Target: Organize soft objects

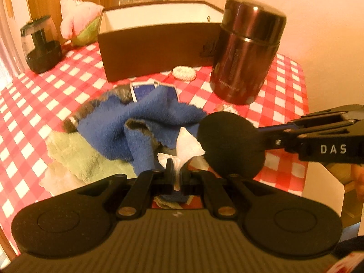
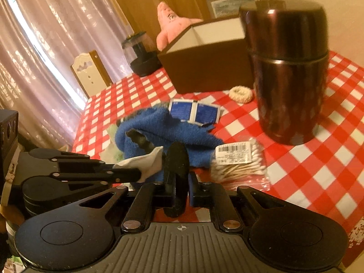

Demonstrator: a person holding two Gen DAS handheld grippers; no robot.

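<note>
My left gripper (image 1: pixel 176 174) is shut on a small white cloth (image 1: pixel 185 145), which fans out above its fingers. From the right comes my right gripper (image 1: pixel 266 141), shut on a round black pad (image 1: pixel 229 143) held beside the white cloth. In the right wrist view the black pad (image 2: pixel 177 159) stands edge-on between the right gripper's (image 2: pixel 179 182) fingers. There the left gripper (image 2: pixel 136 174) reaches in from the left with the white cloth (image 2: pixel 150 159). Below both lies a crumpled blue cloth (image 1: pixel 147 120), and a pale green cloth (image 1: pixel 75 157) lies to its left.
An open brown box (image 1: pixel 159 43) stands at the back of the red-checked table (image 1: pixel 68 79), with a dark thermos (image 1: pixel 248 52) to its right. A white scrunchie (image 1: pixel 184 72), a blue packet (image 2: pixel 193 111), a cotton swab pack (image 2: pixel 236 163), a pink plush (image 1: pixel 75 11) and a black jar (image 1: pixel 41 45) are around.
</note>
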